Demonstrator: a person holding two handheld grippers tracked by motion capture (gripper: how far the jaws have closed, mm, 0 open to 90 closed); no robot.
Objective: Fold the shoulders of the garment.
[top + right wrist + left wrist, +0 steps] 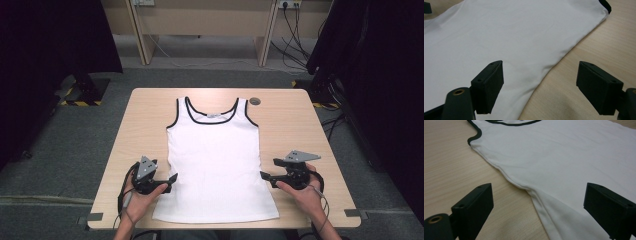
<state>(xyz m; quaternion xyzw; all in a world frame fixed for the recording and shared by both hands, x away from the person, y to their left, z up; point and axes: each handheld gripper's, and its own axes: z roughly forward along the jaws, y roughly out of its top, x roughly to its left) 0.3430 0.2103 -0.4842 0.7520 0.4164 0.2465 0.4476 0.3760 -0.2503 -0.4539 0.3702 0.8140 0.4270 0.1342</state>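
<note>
Black jaws on the left gripper (172, 178) stand wide apart and grasp nothing, pointing inward across the table toward the near left side seam of a white vest (216, 155). In the left gripper view the seam runs up between the two jaws, one over bare wood and the other over cloth. The right gripper (265, 176) mirrors it, also spread and empty, its jaws straddling the vest's right side seam in the right gripper view. The vest lies flat on a pale wooden table (295, 125), between the two grippers, each hand just beside its own edge. Its long axis runs straight away from the person, hem nearest them, black-trimmed neck and straps at the far end. Neither hand is clearly nearer; a grasp on both side seams looks equally ready.
</note>
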